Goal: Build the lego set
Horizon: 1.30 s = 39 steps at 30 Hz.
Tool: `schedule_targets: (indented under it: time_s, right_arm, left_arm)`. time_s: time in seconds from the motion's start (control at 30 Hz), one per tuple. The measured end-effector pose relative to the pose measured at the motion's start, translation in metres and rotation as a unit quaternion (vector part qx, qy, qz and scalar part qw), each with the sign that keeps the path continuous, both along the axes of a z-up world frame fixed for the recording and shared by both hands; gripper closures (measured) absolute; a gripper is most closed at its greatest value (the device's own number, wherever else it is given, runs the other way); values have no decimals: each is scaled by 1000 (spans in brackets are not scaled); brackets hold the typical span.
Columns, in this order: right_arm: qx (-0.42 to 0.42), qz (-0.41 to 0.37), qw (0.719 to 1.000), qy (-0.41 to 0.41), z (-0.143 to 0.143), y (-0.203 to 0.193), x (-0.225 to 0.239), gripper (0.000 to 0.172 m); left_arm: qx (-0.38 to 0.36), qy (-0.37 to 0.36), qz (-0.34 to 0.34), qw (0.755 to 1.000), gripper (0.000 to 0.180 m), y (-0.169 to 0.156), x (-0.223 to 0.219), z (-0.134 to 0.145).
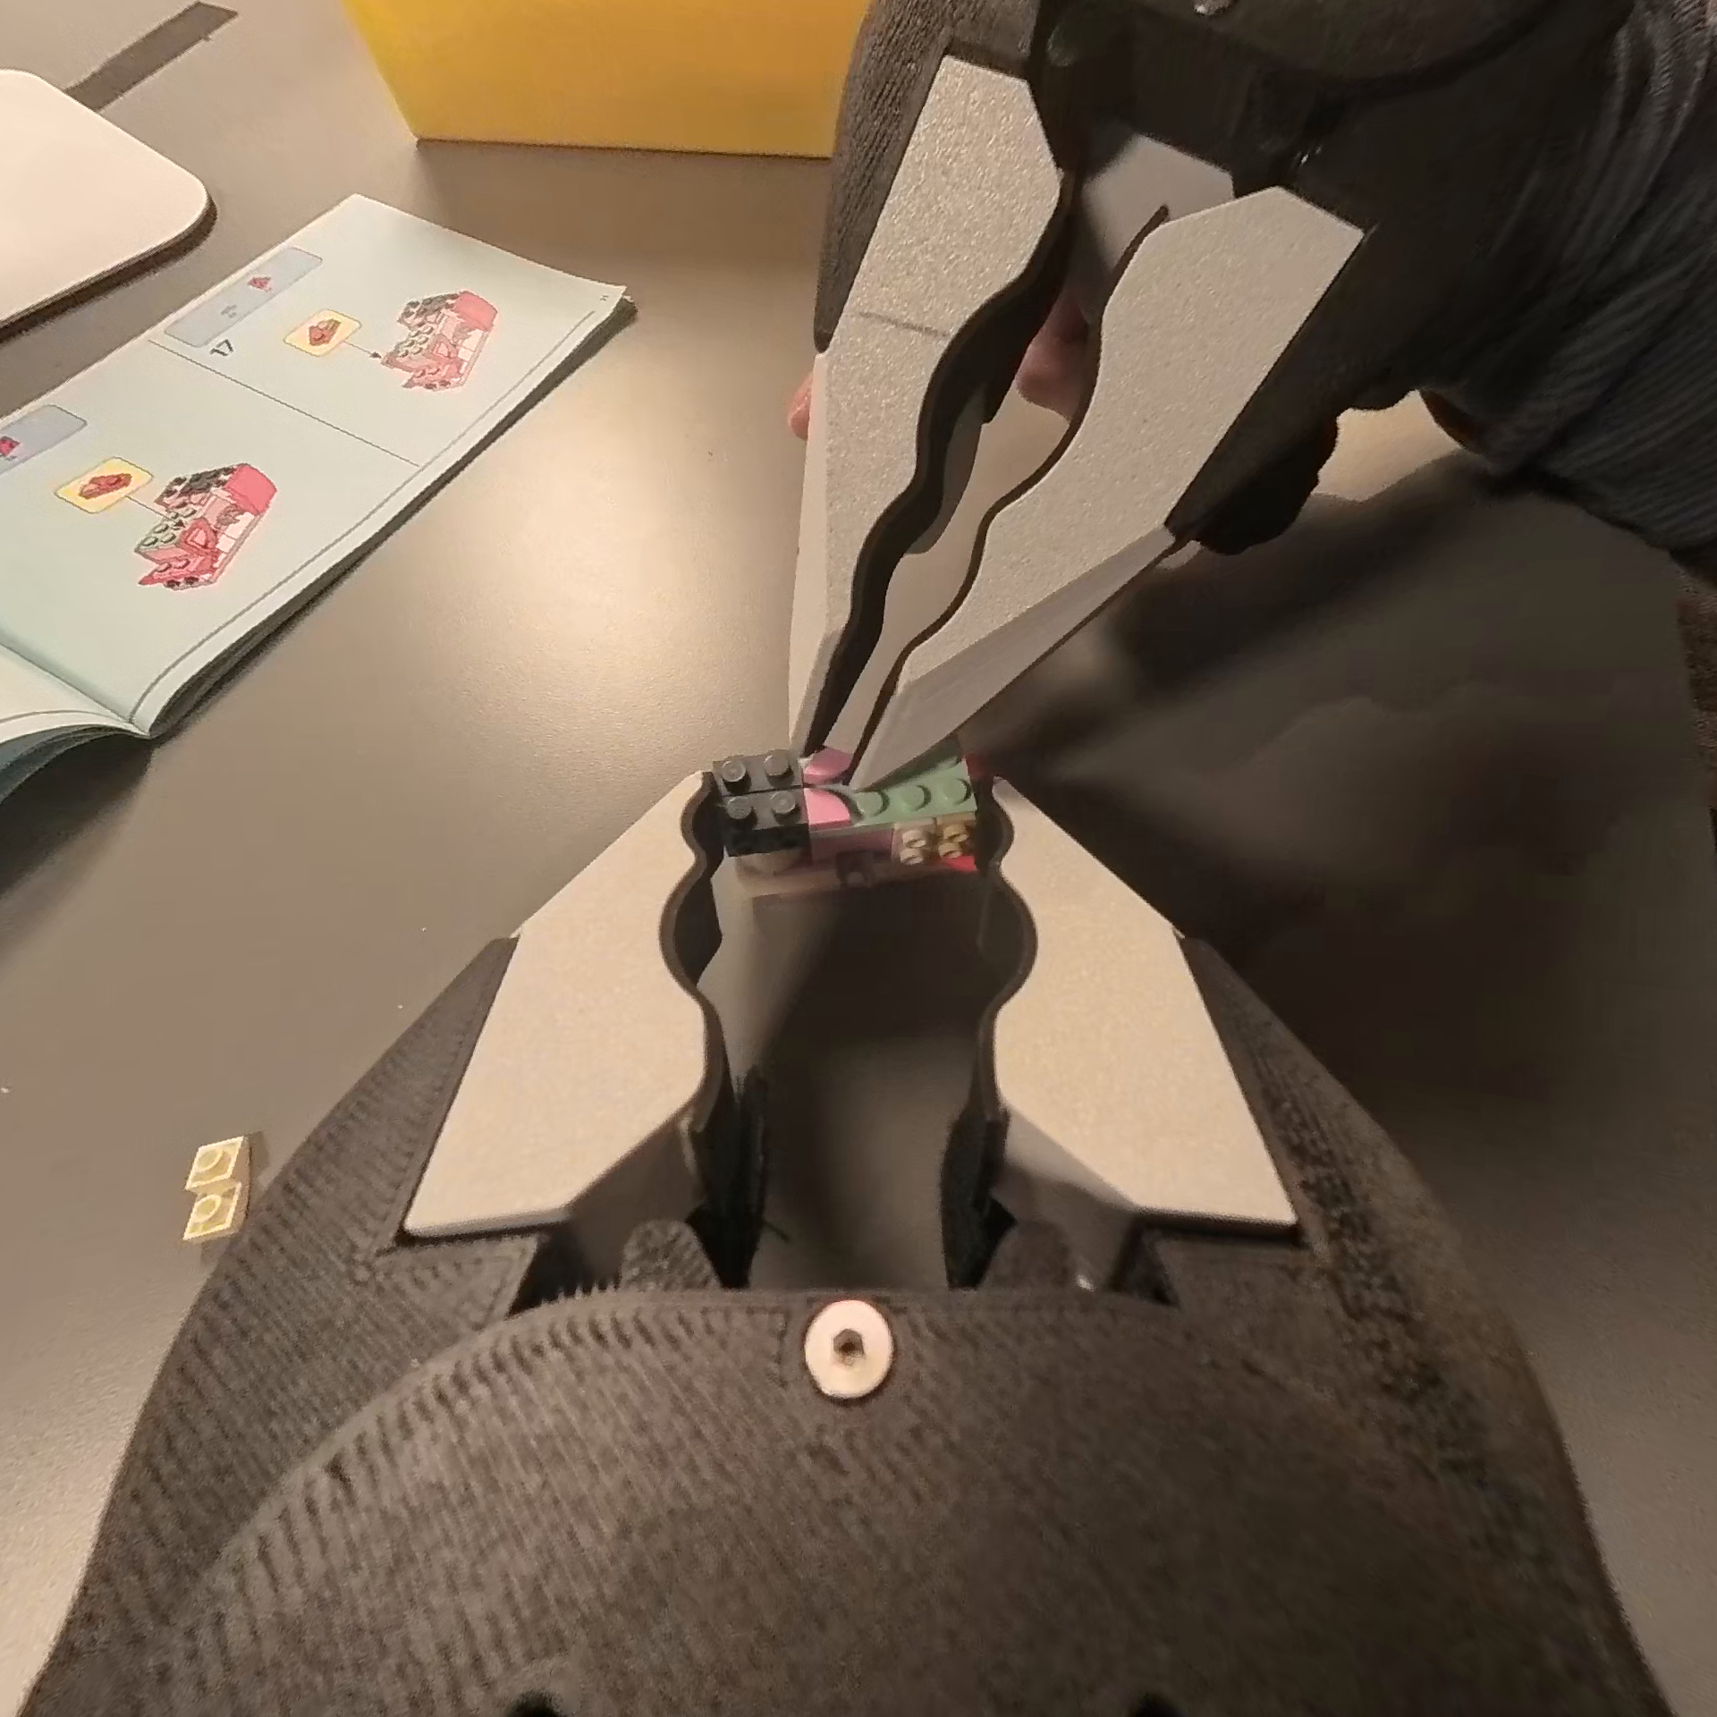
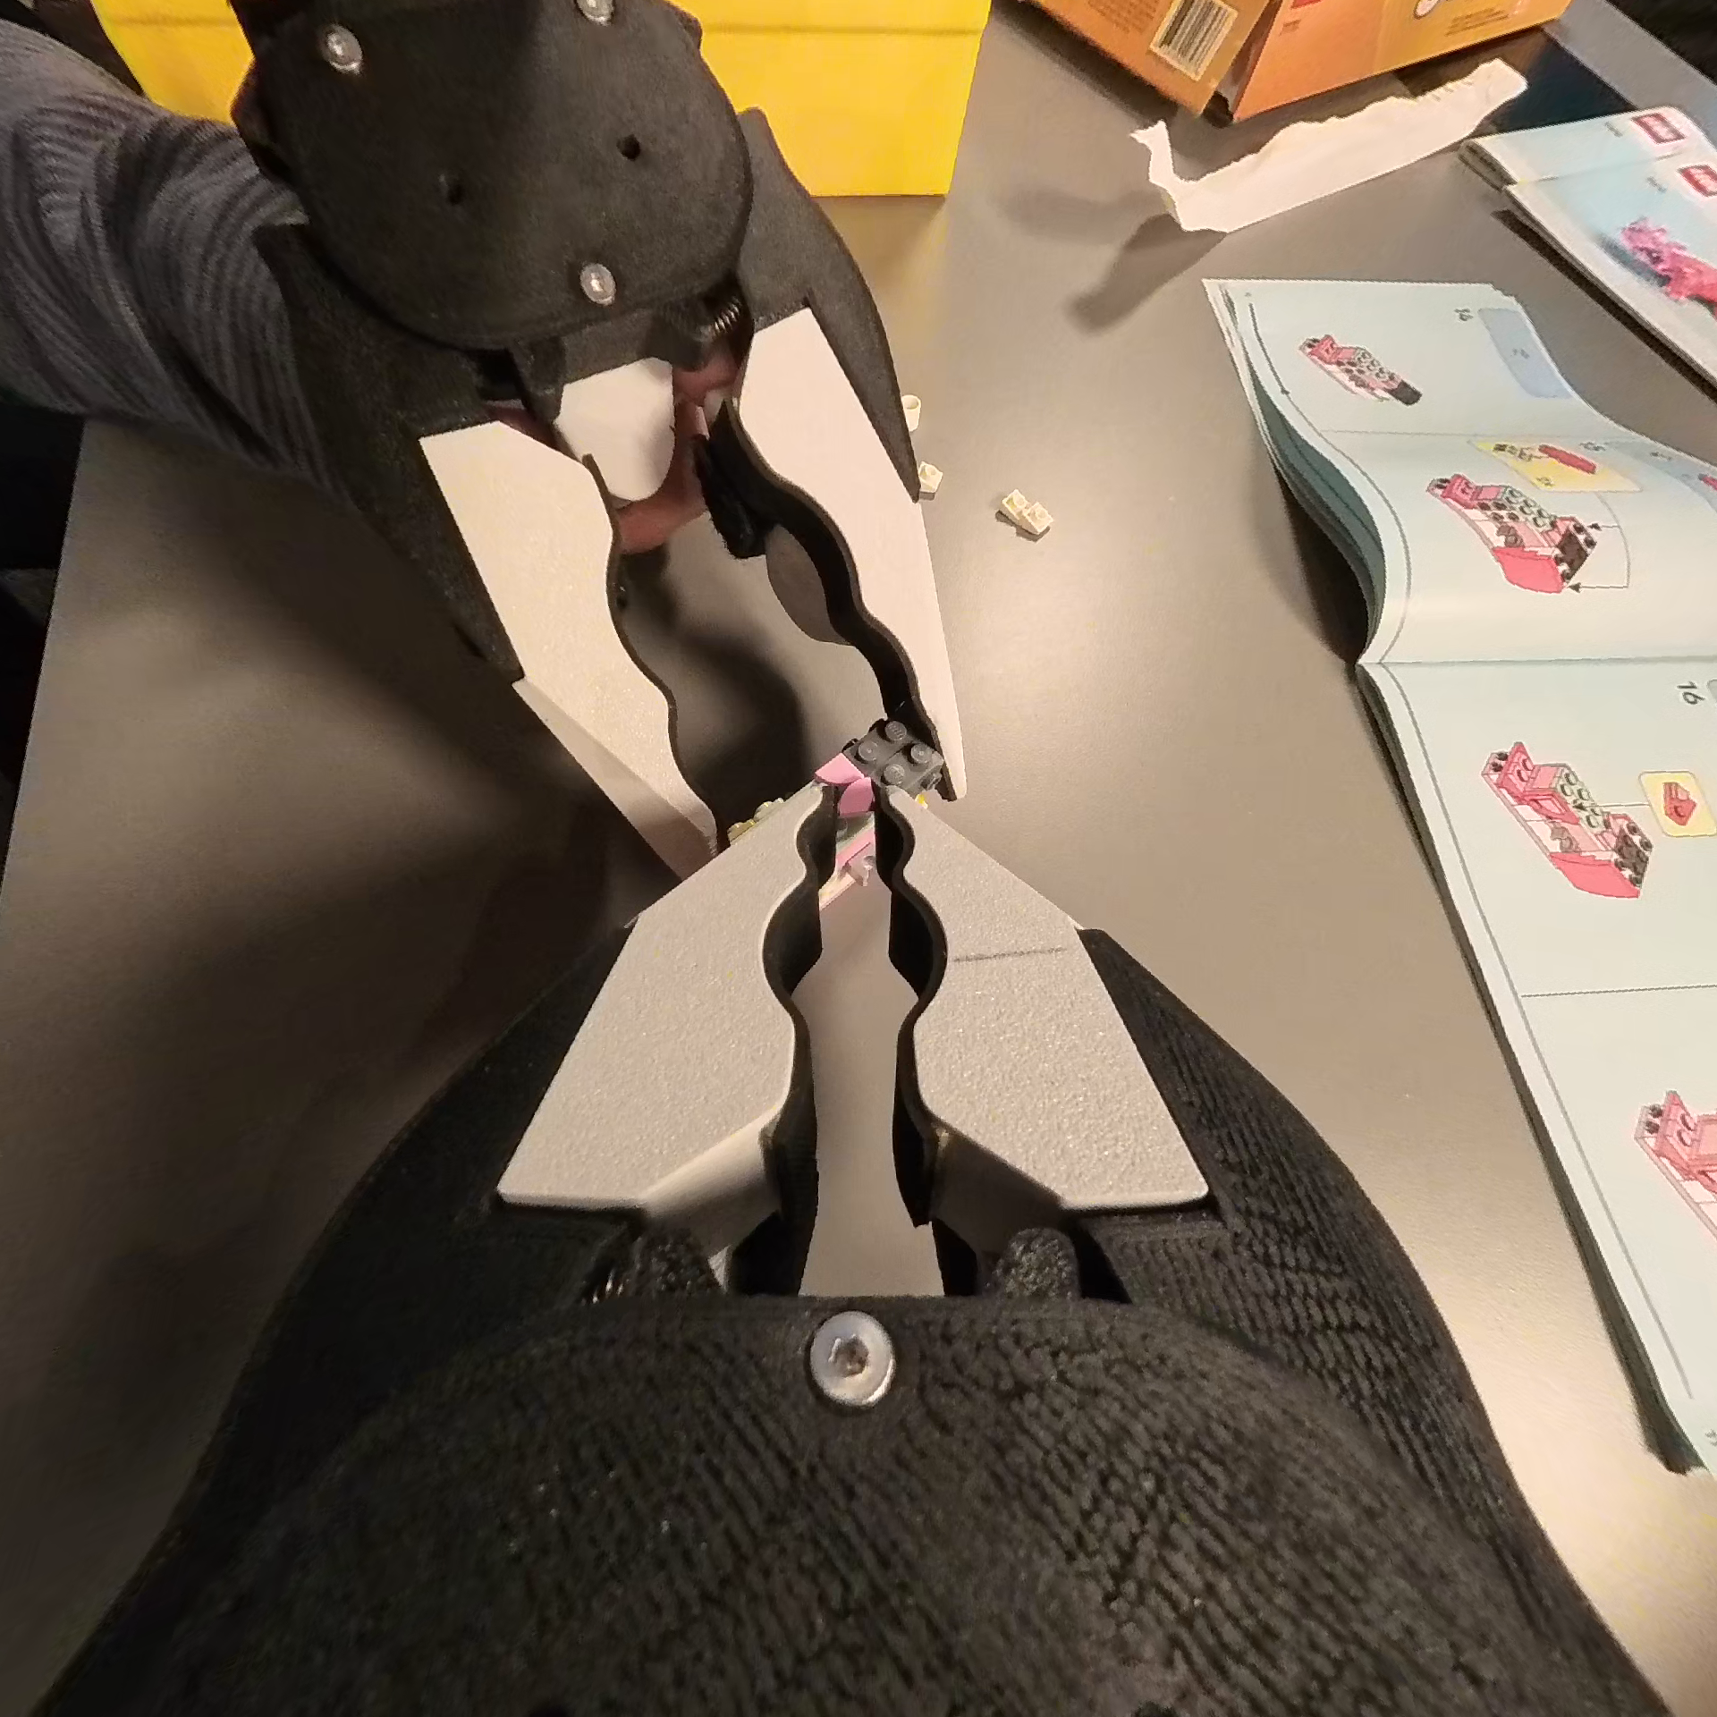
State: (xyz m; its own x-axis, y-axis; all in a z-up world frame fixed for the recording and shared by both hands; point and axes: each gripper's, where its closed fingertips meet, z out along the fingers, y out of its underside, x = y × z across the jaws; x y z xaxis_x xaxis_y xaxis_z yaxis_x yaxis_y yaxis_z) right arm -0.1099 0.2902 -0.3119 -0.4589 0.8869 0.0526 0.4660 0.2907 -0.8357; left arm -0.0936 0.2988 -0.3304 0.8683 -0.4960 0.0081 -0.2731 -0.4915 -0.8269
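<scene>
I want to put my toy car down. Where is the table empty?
Bare table lies between the open booklet and the brick model. More lies between the booklet and the yellow box. It is crowded at the model, where both grippers meet, and beside the loose cream bricks.

Warm, dim indoor light from above throws soft dark shadows across the grey tabletop (image 1: pixel 465 836), with wide-angle bending at the edges, mild blur throughout and no harsh glare.
</scene>
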Motion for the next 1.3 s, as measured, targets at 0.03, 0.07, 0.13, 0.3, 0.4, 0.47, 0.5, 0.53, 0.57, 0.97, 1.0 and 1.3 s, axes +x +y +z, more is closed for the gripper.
schedule_targets:
  time_s: [0.03,0.07,0.13,0.3,0.4,0.47,0.5,0.53,0.57,0.97,1.0,1.3]
  right_arm:
    - [-1,0,1000,0,0,0,0,166]
    - [-3,1,1000,1,1,0,0,165]
    - [-6,1,1000,1,1,-1,0,163]
    - [-8,-1,1000,-1,1,0,0,161]
    - [-7,-1,1000,0,1,0,0,160]
    - [-7,-2,1000,2,1,0,0,158]
    - [-8,-1,1000,6,3,1,0,156]
    - [-11,1,1000,12,6,1,1,155]
    - [-12,5,1000,20,9,0,2,153]
    - [283,85,946,133,-6,10,14,129]
    - [296,95,941,135,-10,6,12,125]
    - [331,91,928,142,-14,9,9,119]
  left_arm:
    - [0,0,0,1000,127,0,0,0]
    - [0,0,0,1000,127,0,0,0]
    - [0,0,0,1000,127,0,0,0]
    - [0,0,-1,1000,127,0,0,0]
    - [0,0,-1,1000,127,0,0,0]
    - [0,0,-2,1000,127,0,0,0]
    - [0,0,-3,1000,127,0,1,0]
    - [0,0,-5,1000,127,-1,1,0]
    - [0,0,-8,1000,127,-1,1,0]
    - [-21,-7,-83,996,127,-18,-2,0]
    - [-21,-9,-93,995,127,-19,-1,0]
    - [-35,-43,-113,992,112,-25,1,0]
